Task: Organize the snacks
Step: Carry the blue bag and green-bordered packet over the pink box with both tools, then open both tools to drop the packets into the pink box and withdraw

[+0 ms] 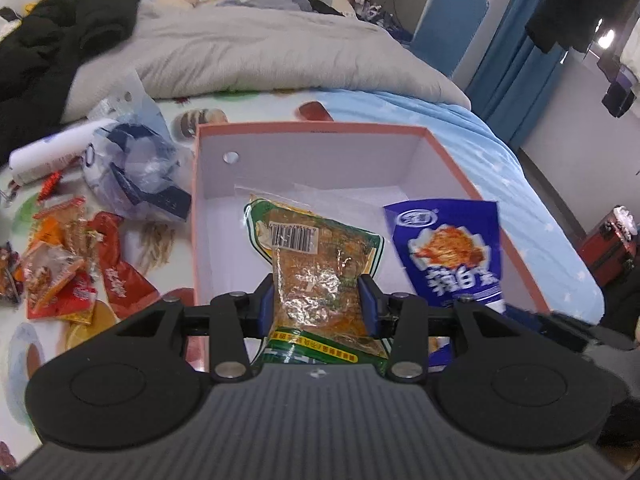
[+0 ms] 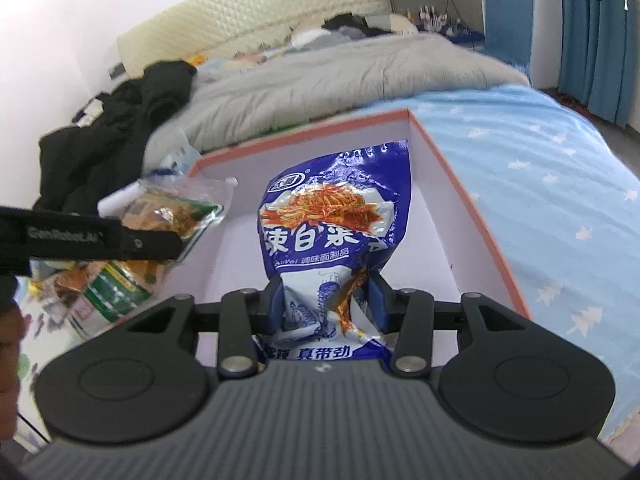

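Note:
My left gripper [image 1: 320, 304] is shut on a green snack packet [image 1: 316, 264] with orange contents, held over the near edge of a pink-rimmed white box [image 1: 320, 130]. My right gripper [image 2: 329, 300] is shut on a blue snack packet [image 2: 332, 220], held over the same box [image 2: 472, 208]. The blue packet also shows in the left wrist view [image 1: 452, 252], at the right. The green packet shows in the right wrist view [image 2: 160, 216] at the left, behind the left gripper's black arm [image 2: 88, 240].
The box sits on a bed. A pile of red and orange snack packets [image 1: 68, 264] lies left of it, with a clear plastic bag [image 1: 136, 168] and a white tube [image 1: 52, 152] behind. A grey duvet [image 1: 260, 56] and black clothes [image 1: 52, 52] lie farther back.

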The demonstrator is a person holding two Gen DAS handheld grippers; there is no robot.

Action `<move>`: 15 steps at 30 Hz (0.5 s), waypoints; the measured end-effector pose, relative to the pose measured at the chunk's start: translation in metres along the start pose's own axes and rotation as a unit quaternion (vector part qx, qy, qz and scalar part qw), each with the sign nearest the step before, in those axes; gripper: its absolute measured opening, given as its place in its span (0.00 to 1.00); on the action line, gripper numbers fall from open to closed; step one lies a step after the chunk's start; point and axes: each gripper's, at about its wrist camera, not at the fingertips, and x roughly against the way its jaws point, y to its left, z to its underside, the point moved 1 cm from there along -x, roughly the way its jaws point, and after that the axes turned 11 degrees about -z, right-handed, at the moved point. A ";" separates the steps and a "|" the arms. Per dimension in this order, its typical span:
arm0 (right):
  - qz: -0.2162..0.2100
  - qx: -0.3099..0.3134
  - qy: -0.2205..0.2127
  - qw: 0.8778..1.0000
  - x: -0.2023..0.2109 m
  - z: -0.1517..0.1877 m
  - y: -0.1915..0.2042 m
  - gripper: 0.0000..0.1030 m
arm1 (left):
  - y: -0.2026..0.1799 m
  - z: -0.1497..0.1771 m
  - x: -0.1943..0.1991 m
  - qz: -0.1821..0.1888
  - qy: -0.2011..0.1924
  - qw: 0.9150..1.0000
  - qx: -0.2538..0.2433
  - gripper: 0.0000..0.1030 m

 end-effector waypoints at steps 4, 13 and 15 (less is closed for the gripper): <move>-0.005 -0.011 0.011 1.000 -0.009 0.005 -0.007 0.45 | -0.002 0.000 -0.004 0.000 0.005 1.000 -0.003 0.59; -0.006 -0.031 0.010 0.999 -0.001 0.008 -0.001 0.68 | 0.007 -0.002 0.028 -0.005 -0.030 1.000 -0.004 0.67; -0.012 -0.038 0.005 0.999 0.007 0.009 0.003 0.68 | 0.011 0.001 0.040 -0.002 -0.035 0.999 -0.003 0.67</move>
